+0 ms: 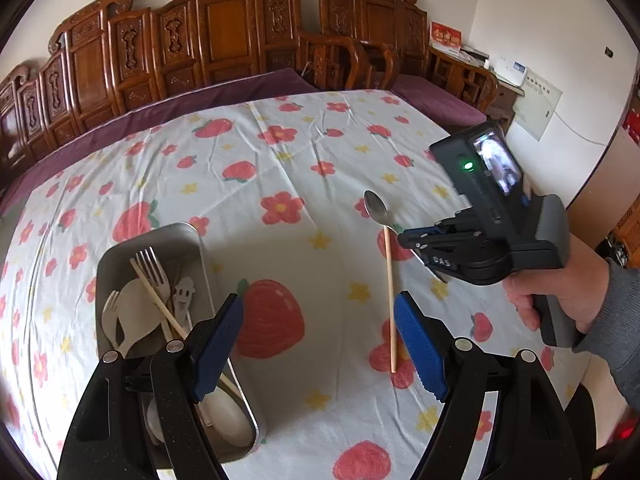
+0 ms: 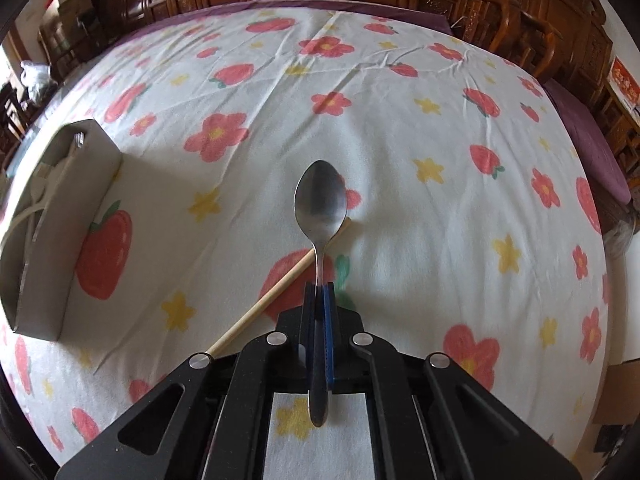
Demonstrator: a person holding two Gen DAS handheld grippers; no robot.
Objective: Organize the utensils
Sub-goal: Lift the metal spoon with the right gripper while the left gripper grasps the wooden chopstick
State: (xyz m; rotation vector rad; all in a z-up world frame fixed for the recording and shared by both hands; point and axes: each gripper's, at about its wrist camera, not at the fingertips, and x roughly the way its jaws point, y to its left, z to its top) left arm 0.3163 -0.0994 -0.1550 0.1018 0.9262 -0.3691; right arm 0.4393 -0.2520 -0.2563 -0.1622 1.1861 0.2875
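My right gripper is shut on the handle of a metal spoon and holds it above the flowered cloth, bowl pointing forward. In the left wrist view the same spoon sticks out of the right gripper. A single wooden chopstick lies on the cloth under the spoon; it also shows in the right wrist view. My left gripper is open and empty, hovering between the chopstick and a metal tray. The tray holds forks, a white spoon, a chopstick and a smiley-faced utensil.
The table is covered by a white cloth with strawberries and flowers. The tray also shows at the left in the right wrist view. Carved wooden chairs with purple cushions line the far edge. A person's hand holds the right gripper.
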